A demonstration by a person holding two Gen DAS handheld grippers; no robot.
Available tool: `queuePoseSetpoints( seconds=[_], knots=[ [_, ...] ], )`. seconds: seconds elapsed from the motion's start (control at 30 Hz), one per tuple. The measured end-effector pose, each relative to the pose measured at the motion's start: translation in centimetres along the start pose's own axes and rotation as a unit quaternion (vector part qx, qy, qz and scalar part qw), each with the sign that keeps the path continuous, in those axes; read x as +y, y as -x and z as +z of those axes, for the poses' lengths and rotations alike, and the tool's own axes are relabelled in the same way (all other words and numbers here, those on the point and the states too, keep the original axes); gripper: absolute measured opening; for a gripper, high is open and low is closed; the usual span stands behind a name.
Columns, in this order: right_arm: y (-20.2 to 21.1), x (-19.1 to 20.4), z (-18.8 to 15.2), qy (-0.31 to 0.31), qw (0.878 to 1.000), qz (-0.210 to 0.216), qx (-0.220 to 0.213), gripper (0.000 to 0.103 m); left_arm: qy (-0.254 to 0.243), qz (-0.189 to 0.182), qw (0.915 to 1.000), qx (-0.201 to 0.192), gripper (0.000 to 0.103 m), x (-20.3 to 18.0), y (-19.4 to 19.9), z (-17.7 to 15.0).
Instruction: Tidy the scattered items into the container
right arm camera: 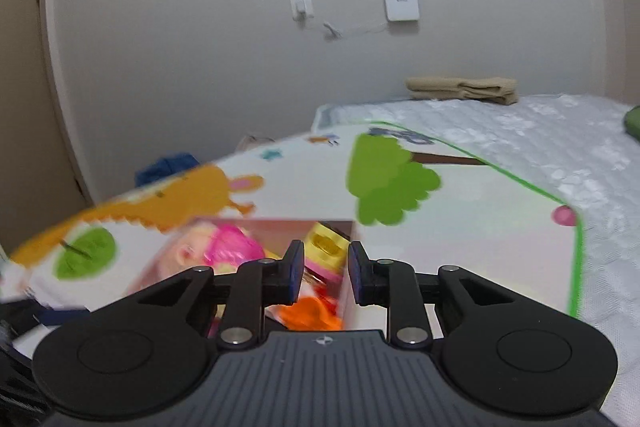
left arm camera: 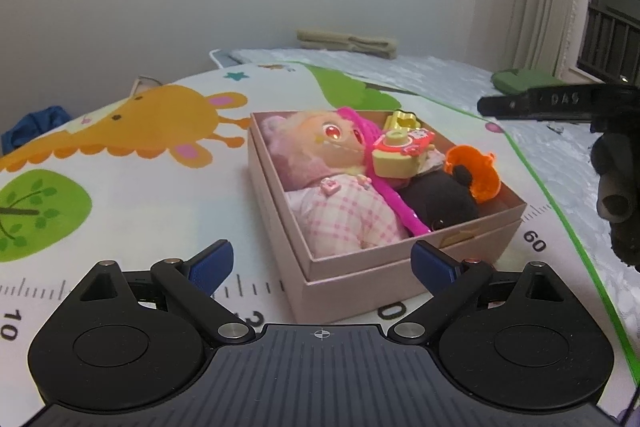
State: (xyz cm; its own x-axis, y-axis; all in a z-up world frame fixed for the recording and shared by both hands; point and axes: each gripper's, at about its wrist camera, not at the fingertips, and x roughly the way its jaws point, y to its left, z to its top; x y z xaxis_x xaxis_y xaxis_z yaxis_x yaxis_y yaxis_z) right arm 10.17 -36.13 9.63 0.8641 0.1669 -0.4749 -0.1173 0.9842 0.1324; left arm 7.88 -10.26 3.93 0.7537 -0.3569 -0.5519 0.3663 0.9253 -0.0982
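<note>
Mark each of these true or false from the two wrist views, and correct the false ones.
1. The doll lies inside the pink box. True.
2. The left gripper is shut on a toy. False: its jaws stand wide apart with nothing between them.
3. The orange toy lies on the play mat outside the box. False: it sits in the box, by the black plush.
4. The right gripper holds nothing. True.
5. A folded beige towel lies by the wall. True.
</note>
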Motion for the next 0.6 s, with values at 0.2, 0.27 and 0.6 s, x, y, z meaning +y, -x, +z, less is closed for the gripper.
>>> queuePoseSetpoints(
  seconds=[0.2, 0.27, 0.6],
  knots=[
    [-2.0, 0.3, -2.5, -0.004, 0.998, 0.005, 0.060, 0.023, -0.004, -0.003, 1.0000, 0.005, 0.098, -0.3, -0.1, -0.3],
    [-1.8, 1.1, -2.7, 0.013, 0.998, -0.016, 0.054, 0.012, -0.003, 0.000, 1.0000, 0.006, 0.098, -0.2, 0.0, -0.3],
    [-0.3, 8.2, -3.7, 0.270, 0.947, -0.172, -0.031, 0.011, -0.002, -0.001, 1.0000, 0.007, 0.098, -0.4, -0.1, -0.4]
  ],
)
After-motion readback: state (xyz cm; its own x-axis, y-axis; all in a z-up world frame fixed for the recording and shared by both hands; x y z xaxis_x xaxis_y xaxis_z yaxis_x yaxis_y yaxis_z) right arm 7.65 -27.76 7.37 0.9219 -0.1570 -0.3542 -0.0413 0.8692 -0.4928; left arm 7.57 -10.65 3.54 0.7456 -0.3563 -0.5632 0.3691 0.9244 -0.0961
